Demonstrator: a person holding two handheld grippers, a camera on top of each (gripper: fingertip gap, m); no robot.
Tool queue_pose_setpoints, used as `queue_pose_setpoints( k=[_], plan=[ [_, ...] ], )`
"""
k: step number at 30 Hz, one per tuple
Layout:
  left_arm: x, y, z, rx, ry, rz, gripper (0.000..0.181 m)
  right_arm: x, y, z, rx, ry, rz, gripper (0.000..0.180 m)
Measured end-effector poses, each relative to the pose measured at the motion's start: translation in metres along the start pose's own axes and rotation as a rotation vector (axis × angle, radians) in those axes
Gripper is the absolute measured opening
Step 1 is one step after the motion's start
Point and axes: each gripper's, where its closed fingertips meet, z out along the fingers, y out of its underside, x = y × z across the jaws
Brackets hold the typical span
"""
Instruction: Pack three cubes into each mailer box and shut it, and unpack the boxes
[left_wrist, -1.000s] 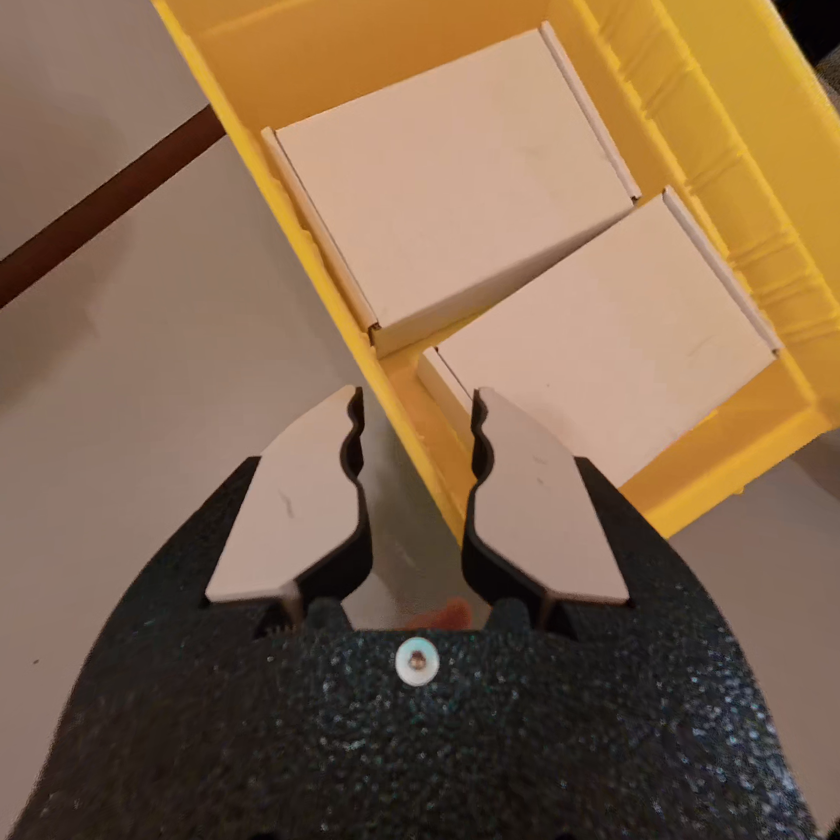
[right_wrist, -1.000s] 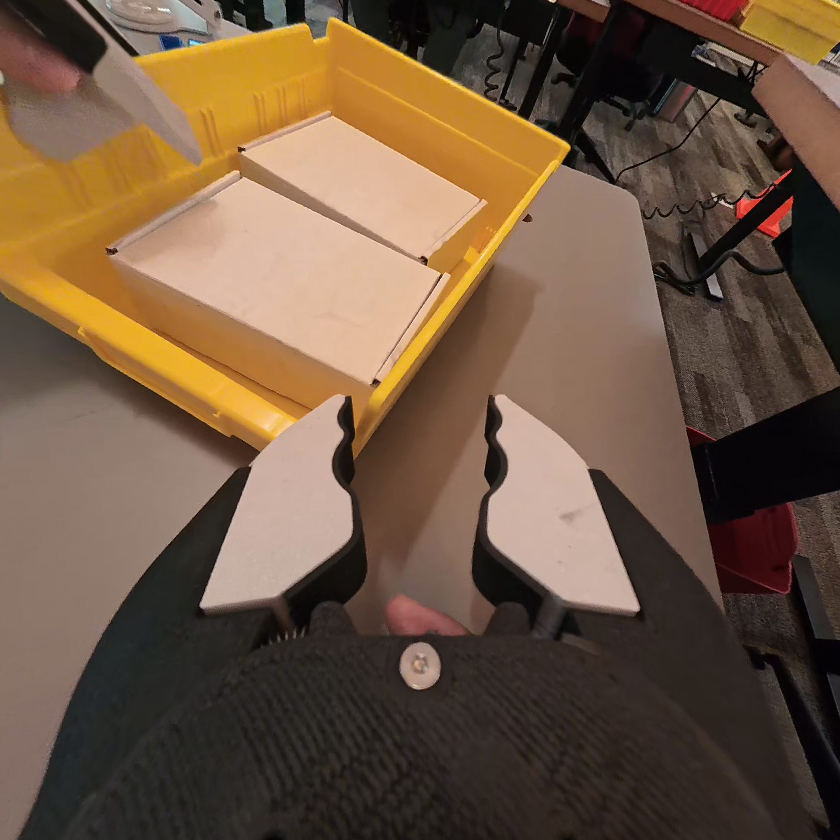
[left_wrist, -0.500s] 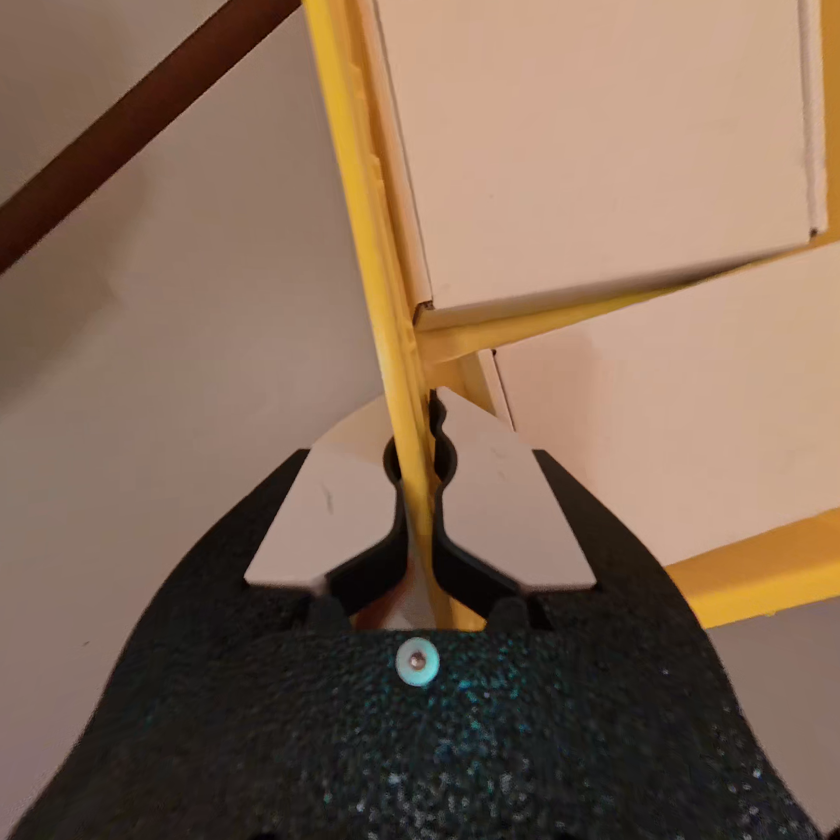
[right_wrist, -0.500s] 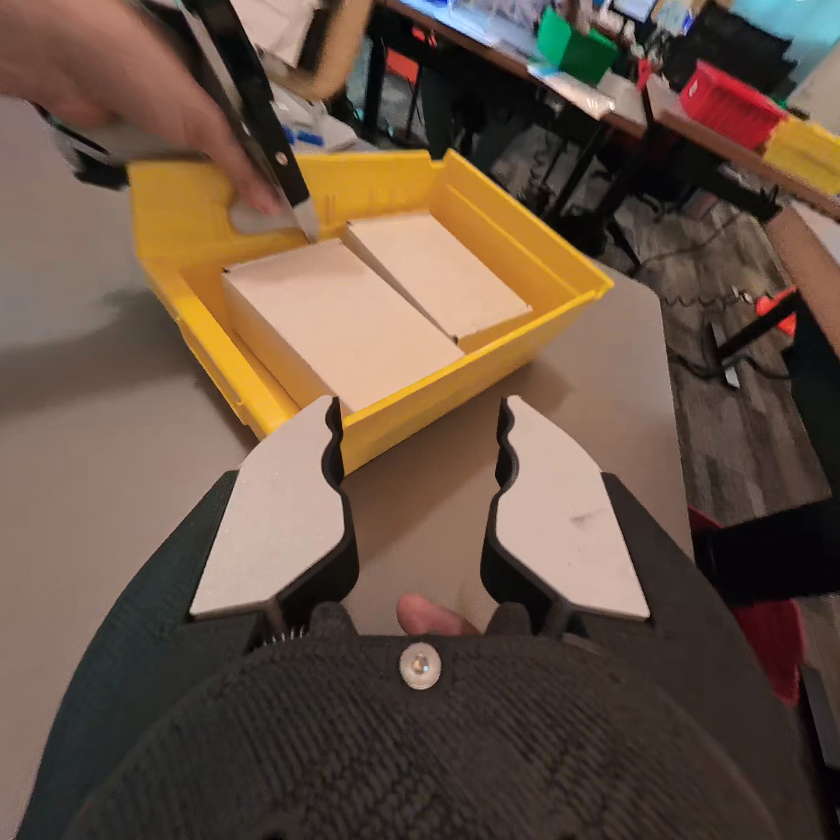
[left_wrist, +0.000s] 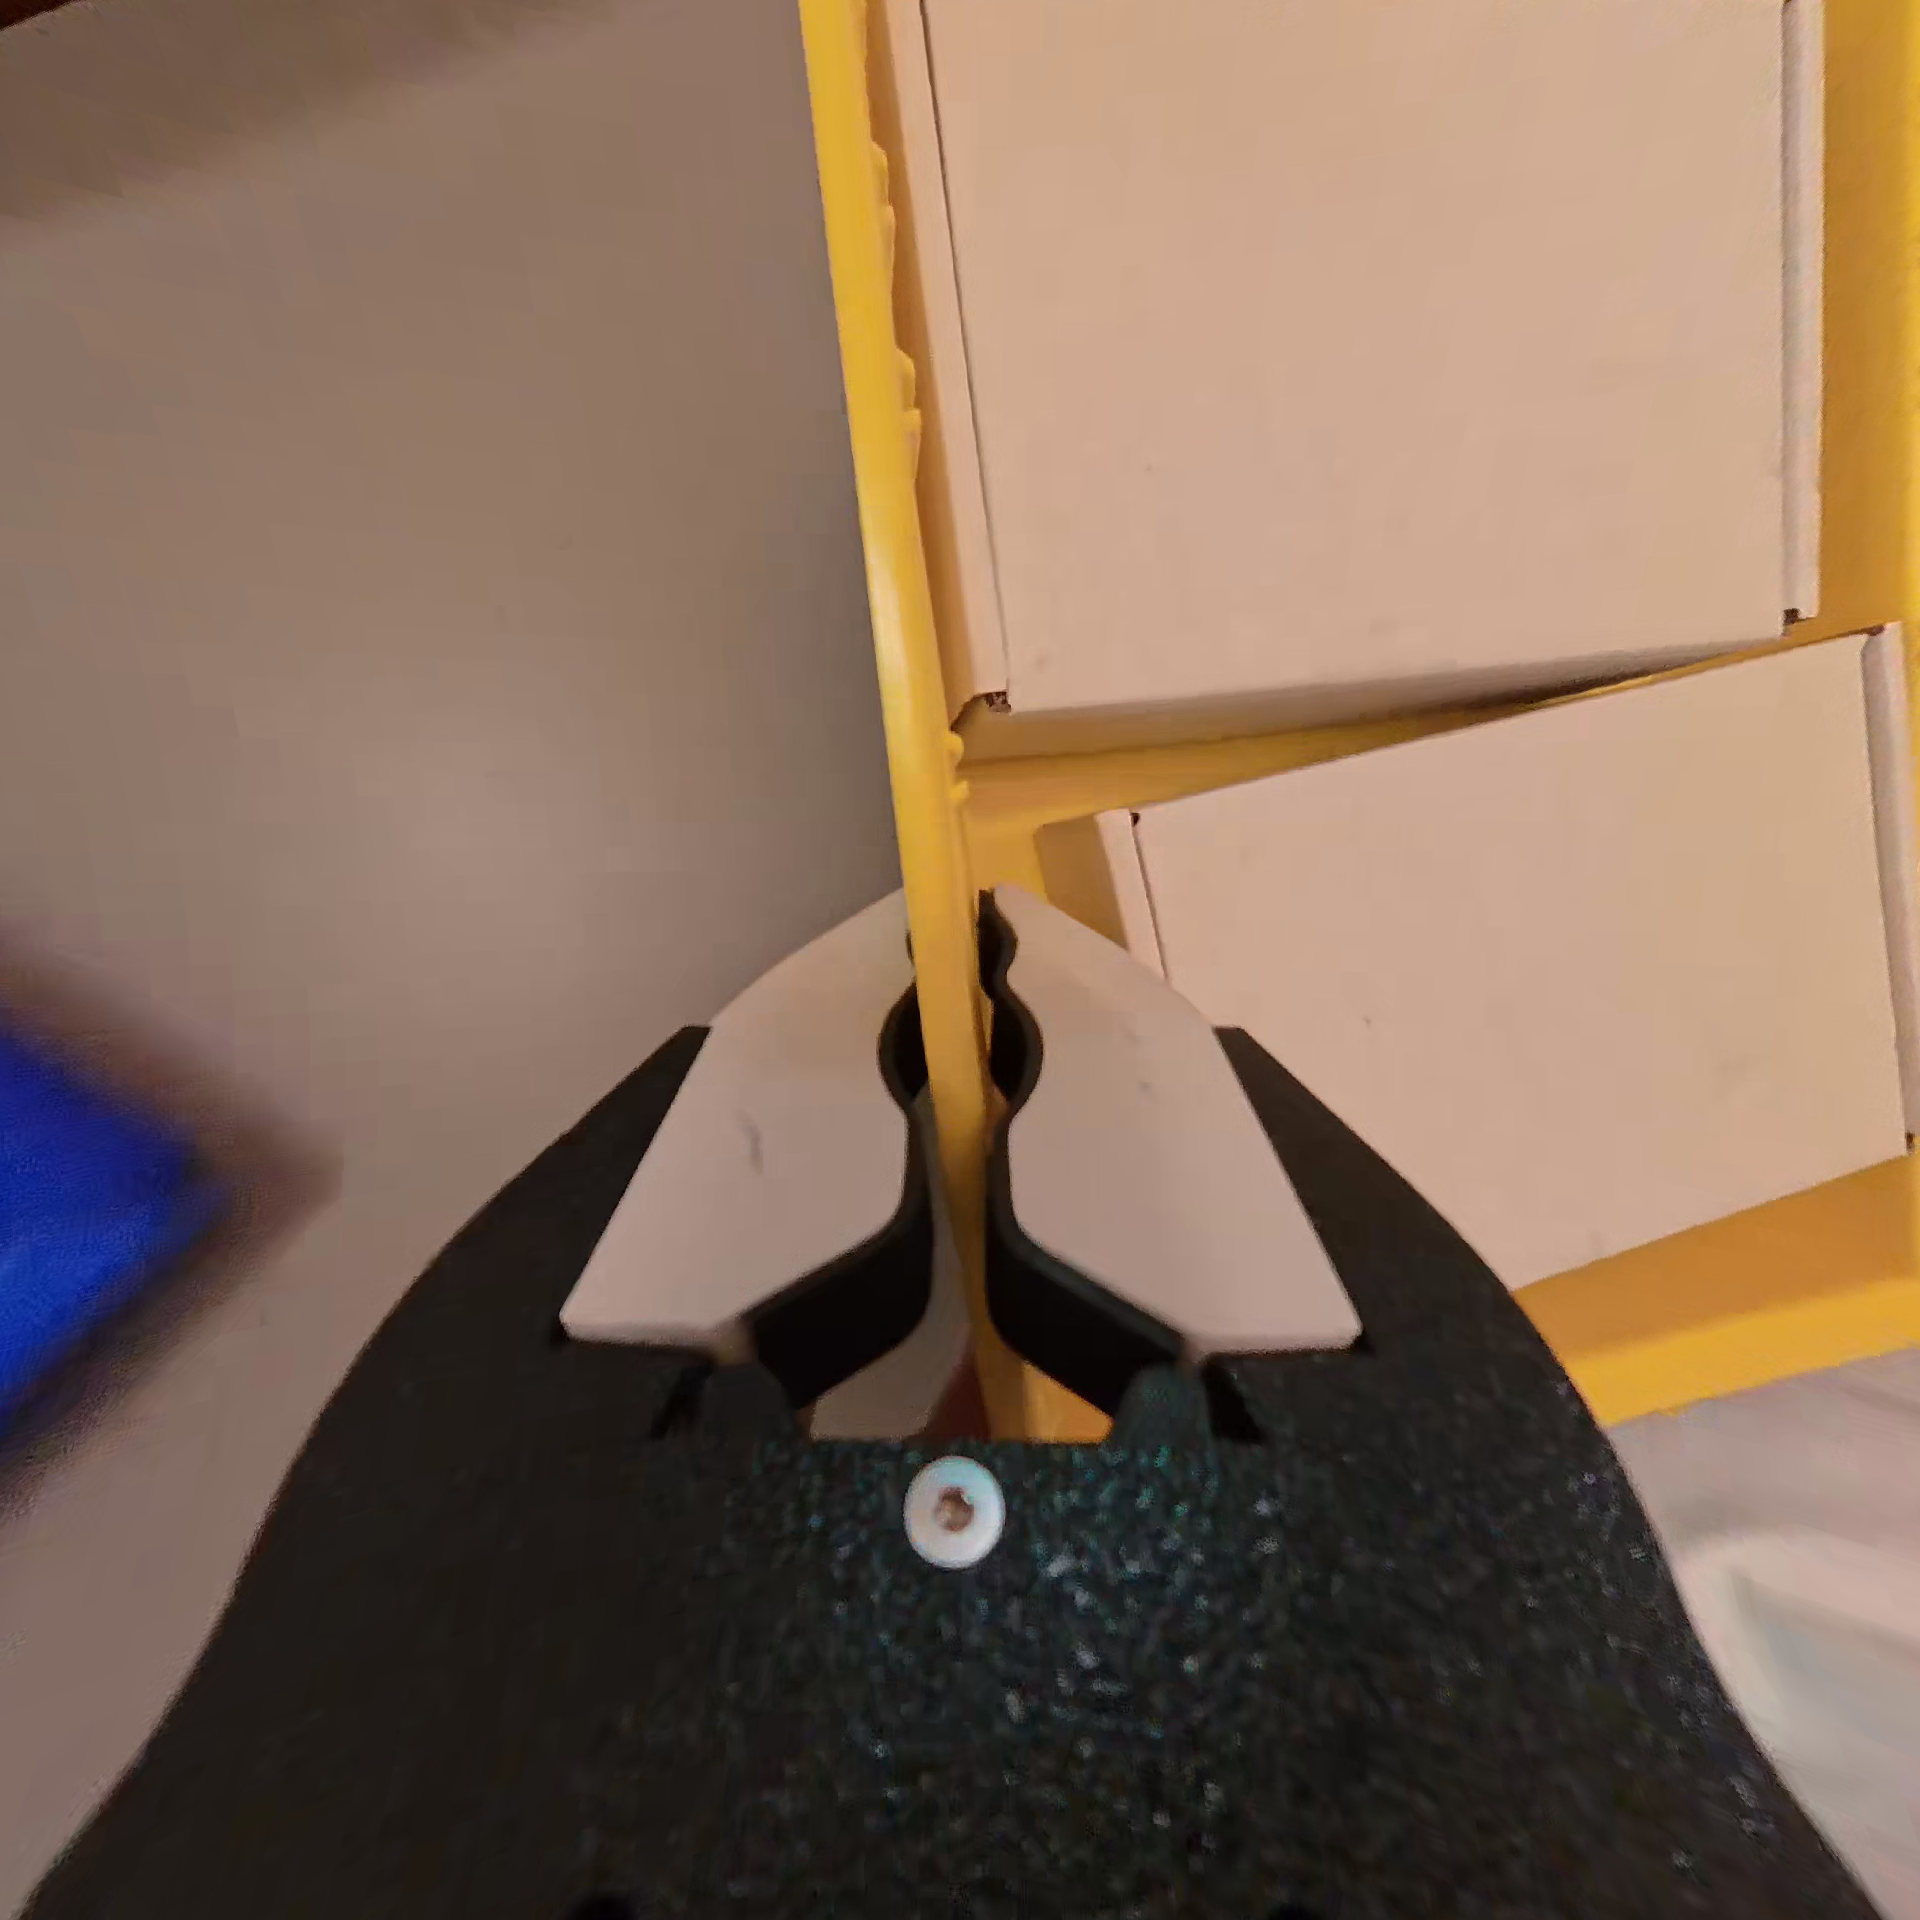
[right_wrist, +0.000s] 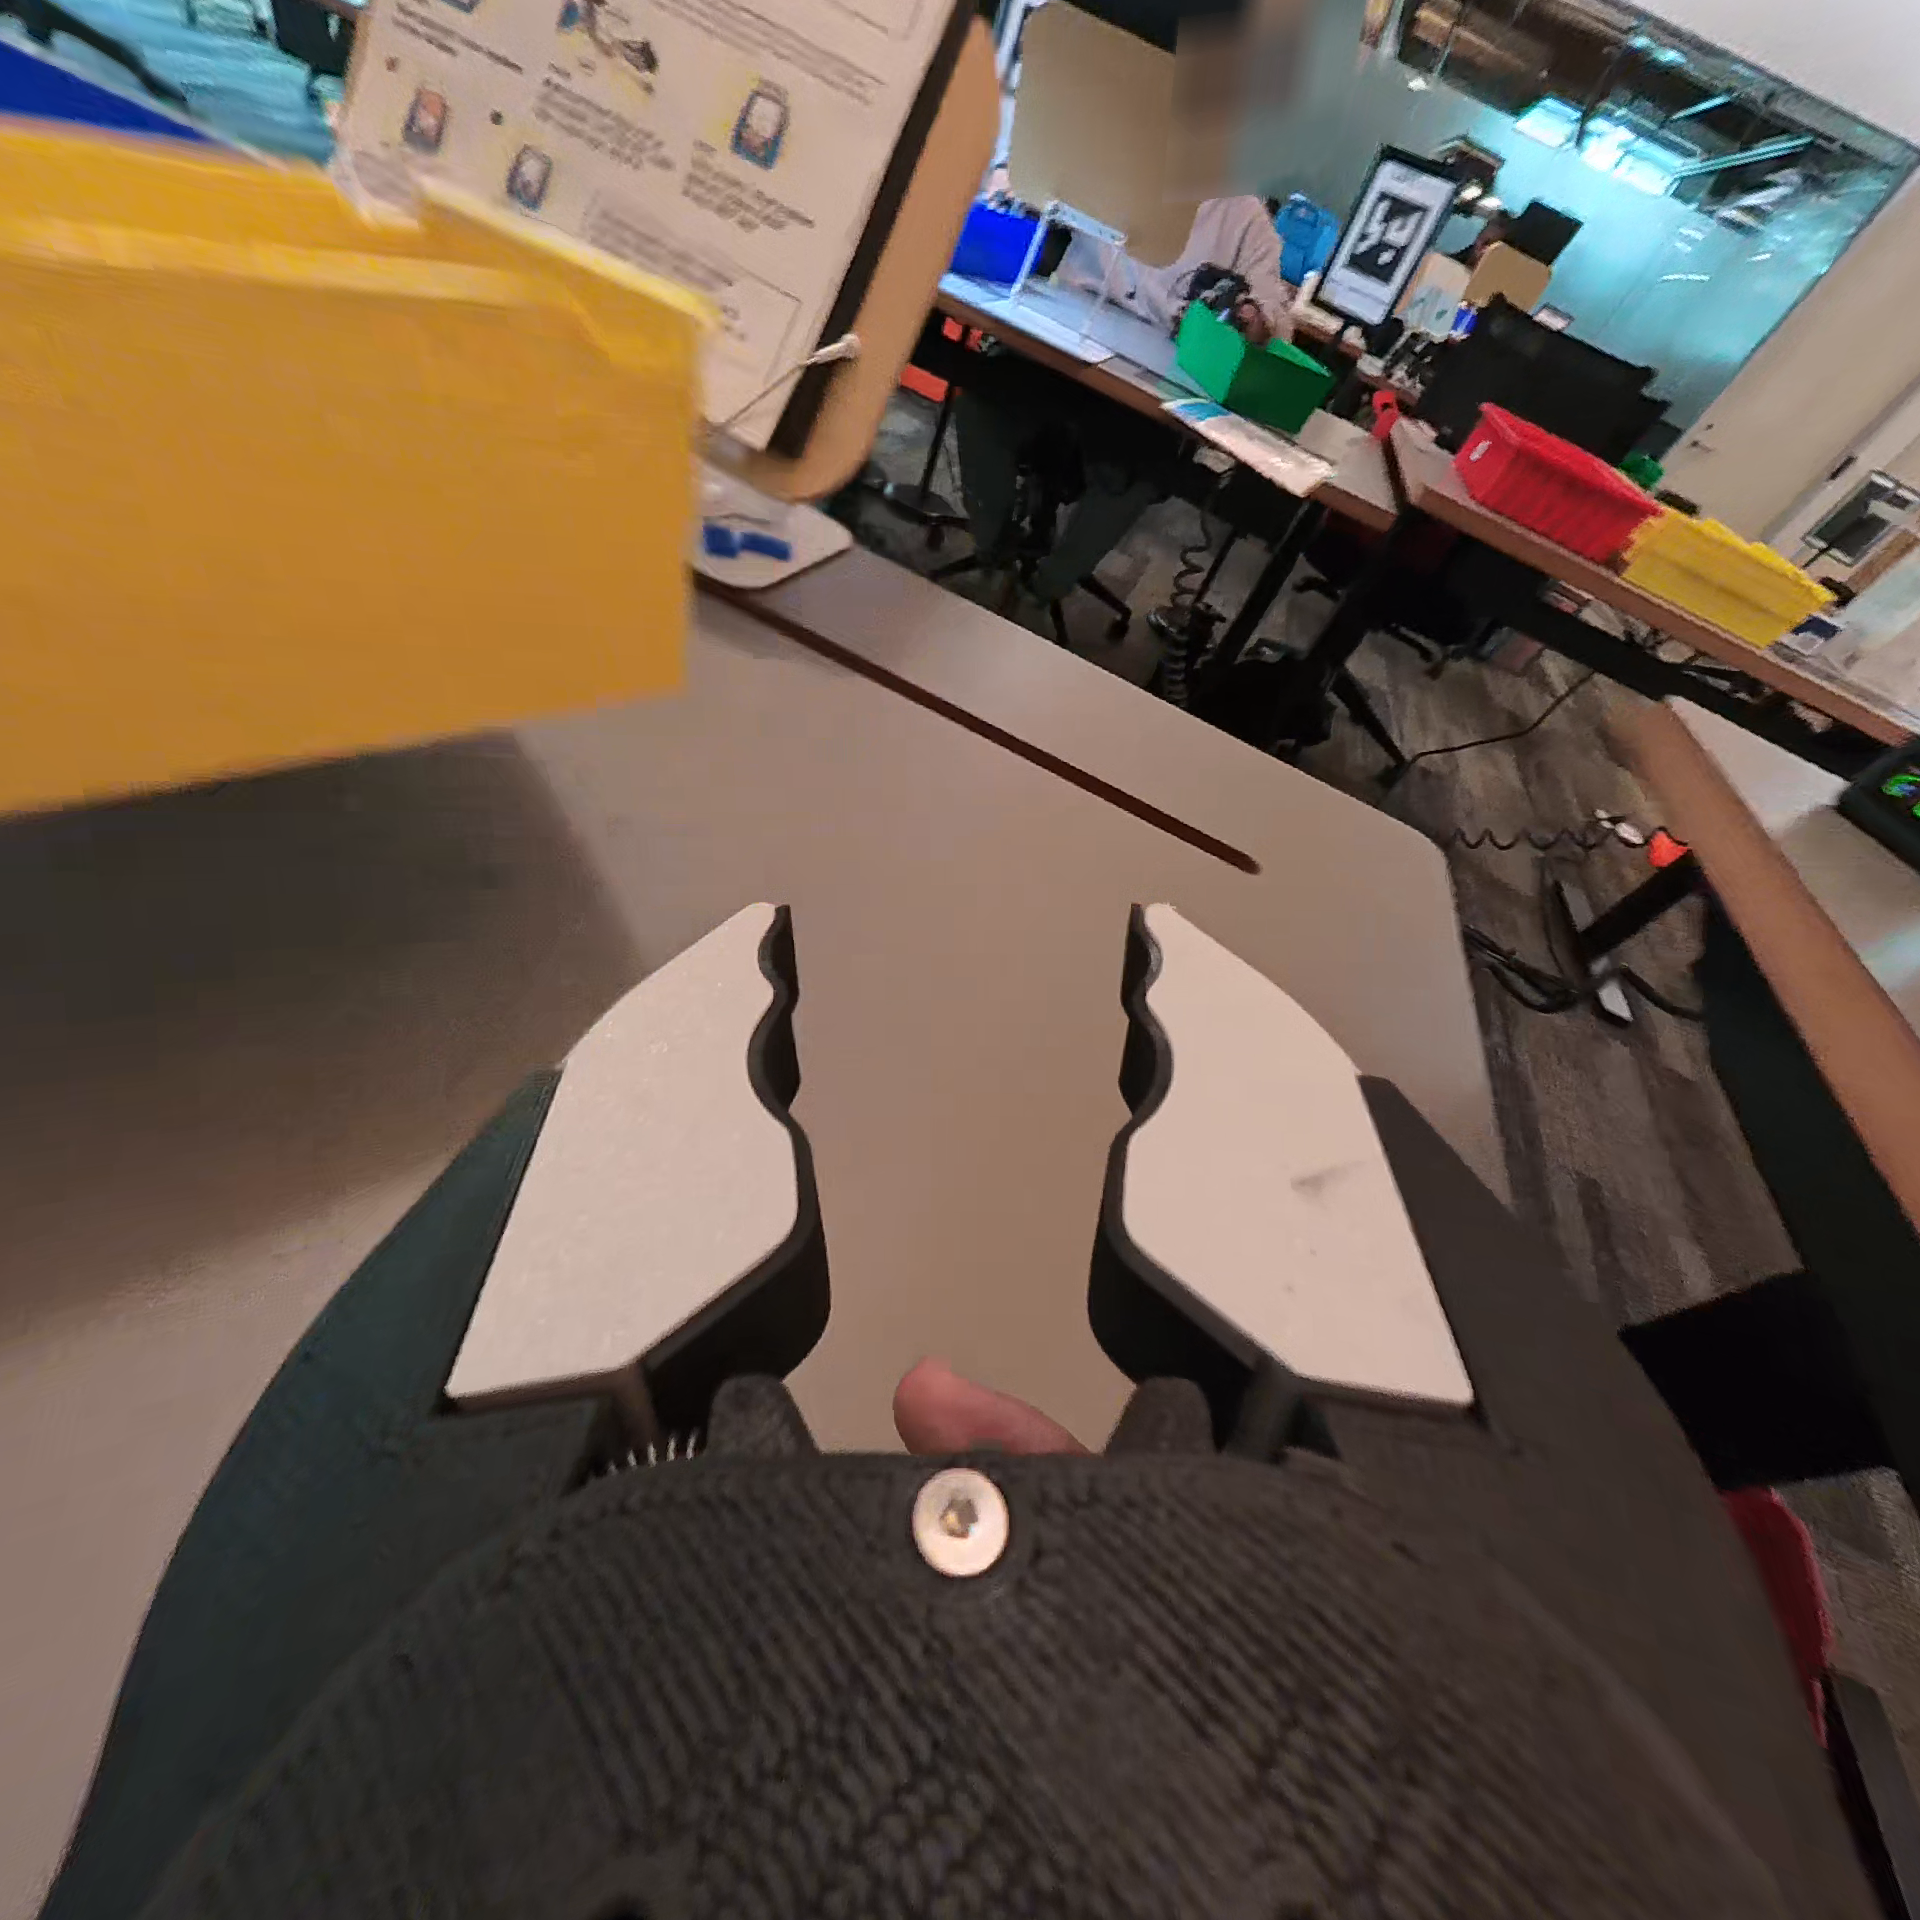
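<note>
My left gripper (left_wrist: 951, 940) is shut on the left wall of a yellow bin (left_wrist: 899, 582). Two closed white mailer boxes lie side by side inside it, the far box (left_wrist: 1371, 343) and the near box (left_wrist: 1507, 977). In the right wrist view the same bin (right_wrist: 312, 499) shows blurred at the upper left, its near side above the grey table (right_wrist: 935, 790). My right gripper (right_wrist: 956, 935) is open and empty over the table, to the right of the bin. No cubes show.
A blurred blue thing (left_wrist: 73, 1184) lies at the left edge of the left wrist view. A board with printed sheets (right_wrist: 665, 135) stands behind the bin. The table's right edge and a dark slot (right_wrist: 997, 738) lie ahead. Other desks with green, red and yellow bins stand beyond. One gripper's finger ends stand about 40 cm off the other's.
My left gripper closed on the bin wall and the bin has shifted; a blue thing came into view at left. My right gripper drew back and turned right, away from the bin.
</note>
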Motion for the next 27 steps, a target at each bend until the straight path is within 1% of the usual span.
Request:
queue_pose_setpoints(
  k=[2,4,7,9,12,14,16,19,23,25,27],
  plan=[
    [-0.031,0.040,-0.054,0.030,-0.070,-0.050,0.004,-0.020,-0.001,0.011,-0.032,-0.047,-0.023,0.061],
    [-0.063,0.084,-0.107,0.062,-0.159,-0.111,0.004,-0.048,-0.008,0.025,-0.034,-0.115,-0.001,0.061],
    [-0.106,0.152,-0.180,0.112,-0.309,-0.213,0.005,-0.111,-0.028,0.052,0.018,-0.276,0.093,0.061],
    [-0.129,0.197,-0.218,0.146,-0.389,-0.295,0.005,-0.161,-0.036,0.072,0.022,-0.380,0.114,0.064],
    [-0.156,0.260,-0.260,0.176,-0.462,-0.424,0.004,-0.225,-0.046,0.112,-0.031,-0.457,0.086,0.075],
    [-0.171,0.295,-0.279,0.194,-0.495,-0.503,0.005,-0.260,-0.069,0.142,-0.027,-0.473,0.119,0.085],
    [-0.186,0.324,-0.292,0.204,-0.528,-0.570,0.005,-0.296,-0.100,0.173,0.007,-0.492,0.187,0.089],
    [-0.205,0.354,-0.300,0.222,-0.575,-0.646,0.005,-0.348,-0.135,0.224,0.004,-0.497,0.248,0.095],
    [-0.222,0.378,-0.298,0.237,-0.620,-0.715,0.005,-0.416,-0.156,0.281,-0.056,-0.511,0.264,0.095],
    [-0.226,0.384,-0.294,0.238,-0.617,-0.735,0.006,-0.443,-0.156,0.303,-0.108,-0.504,0.238,0.095],
    [-0.230,0.386,-0.290,0.228,-0.620,-0.728,0.006,-0.458,-0.149,0.322,-0.158,-0.468,0.195,0.094]
  ],
)
